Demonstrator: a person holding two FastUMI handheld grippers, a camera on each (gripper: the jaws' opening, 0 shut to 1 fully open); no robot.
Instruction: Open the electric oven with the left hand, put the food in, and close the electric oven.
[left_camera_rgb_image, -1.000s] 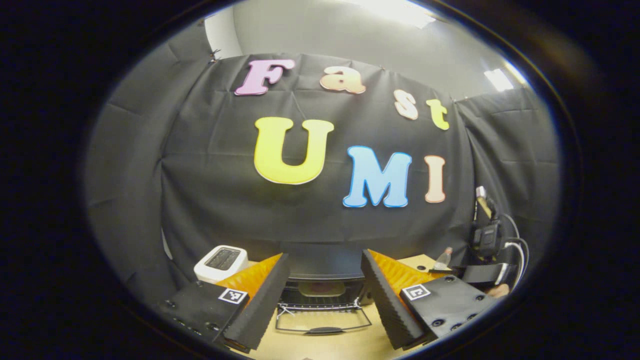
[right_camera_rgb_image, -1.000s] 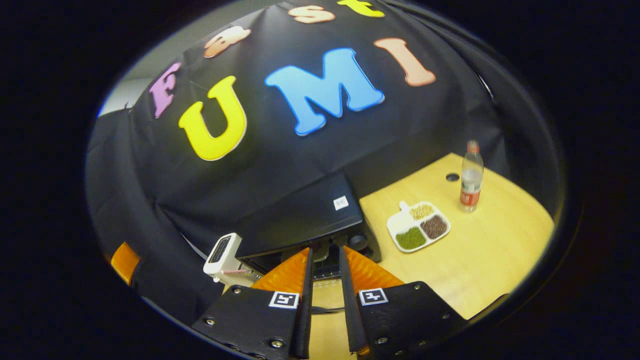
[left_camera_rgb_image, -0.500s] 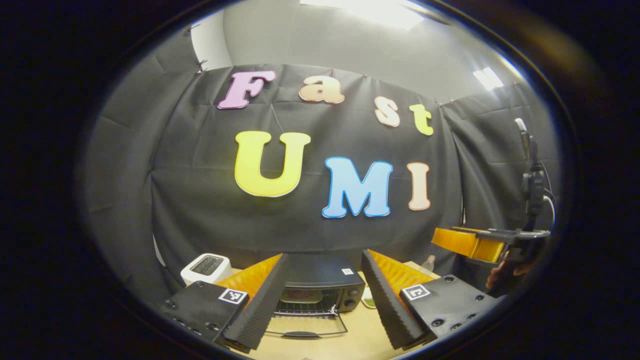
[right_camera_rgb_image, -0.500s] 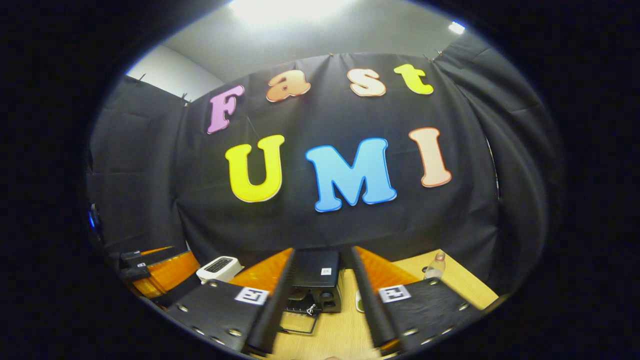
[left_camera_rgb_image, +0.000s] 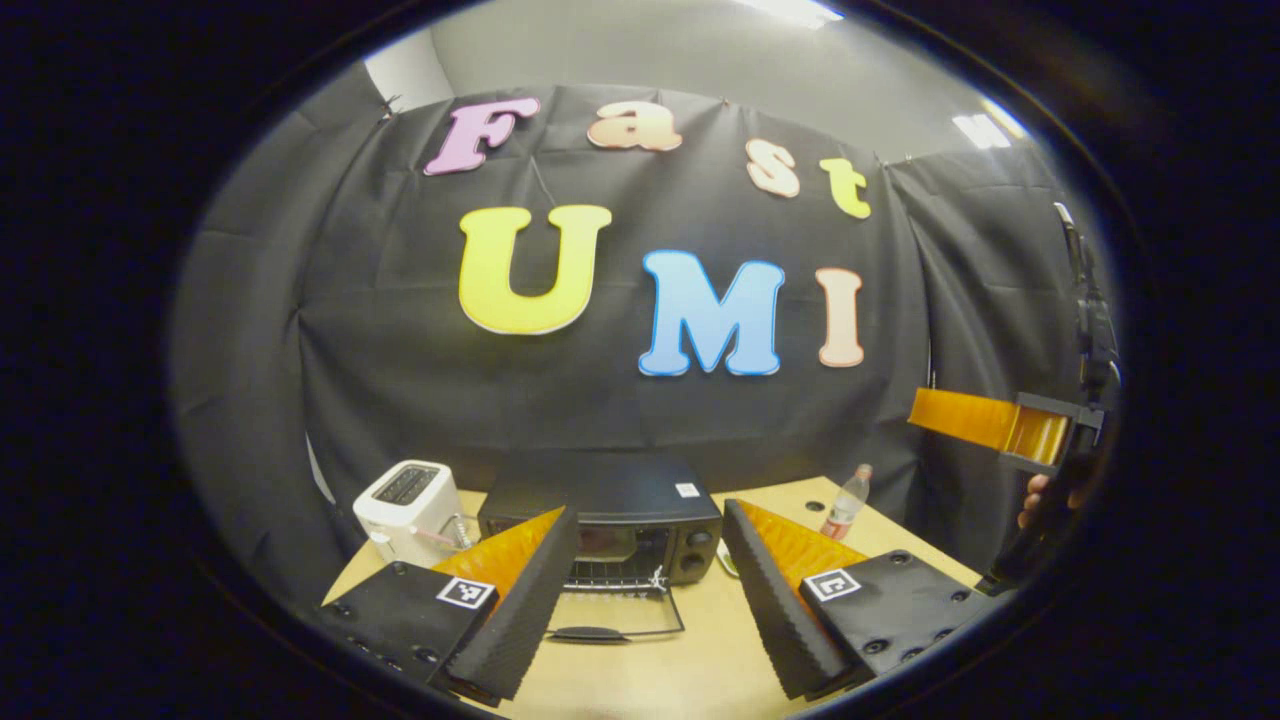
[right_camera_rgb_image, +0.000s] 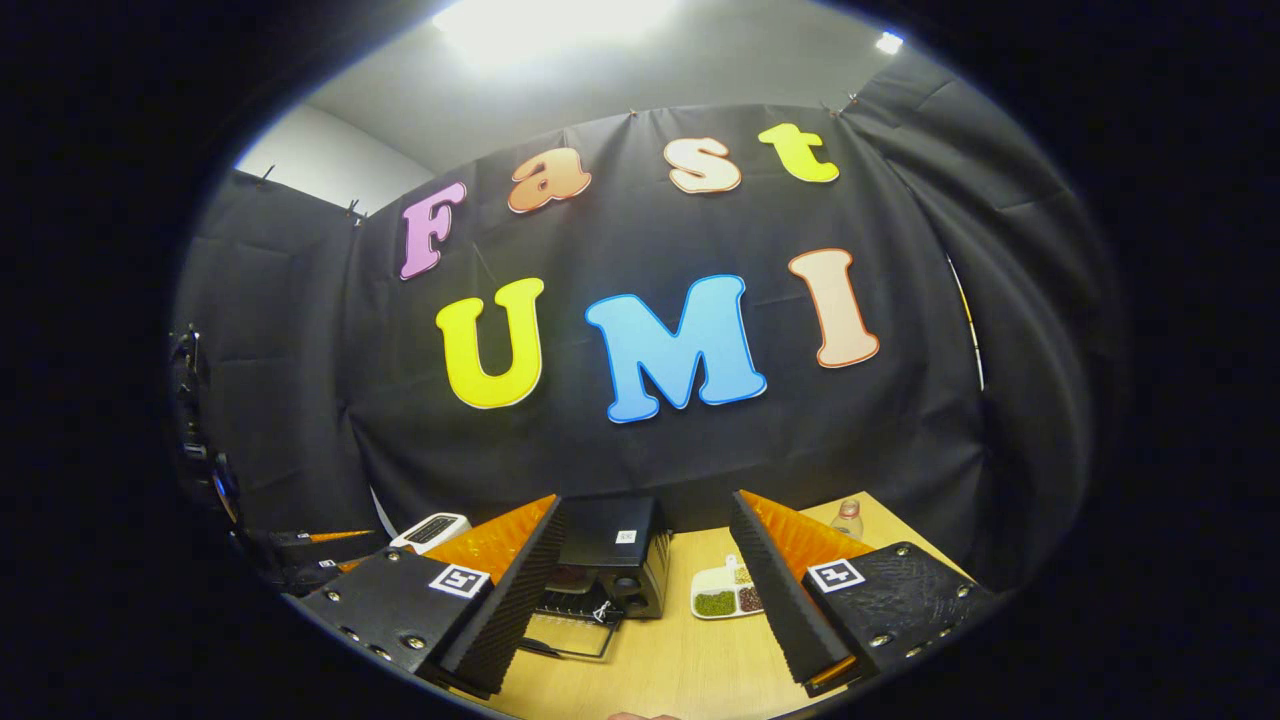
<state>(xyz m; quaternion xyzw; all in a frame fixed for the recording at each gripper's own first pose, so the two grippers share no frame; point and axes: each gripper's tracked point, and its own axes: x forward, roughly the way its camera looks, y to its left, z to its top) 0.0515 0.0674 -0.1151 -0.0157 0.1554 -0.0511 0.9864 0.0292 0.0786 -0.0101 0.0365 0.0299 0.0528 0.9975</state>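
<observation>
Left gripper view is showing the oven (left_camera_rgb_image: 610, 520) standing straight ahead on the table (left_camera_rgb_image: 700, 670), door (left_camera_rgb_image: 615, 612) lying open; both grippers, left (left_camera_rgb_image: 650, 600) and right (right_camera_rgb_image: 640, 600), are gaping wide, holding nothing.

open oven door (left_camera_rgb_image: 615, 620) fronting oven (left_camera_rgb_image: 610, 520), toaster (left_camera_rgb_image: 405, 498) beside

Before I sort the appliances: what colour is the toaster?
White; the toaster shows best in the left gripper view.
</observation>
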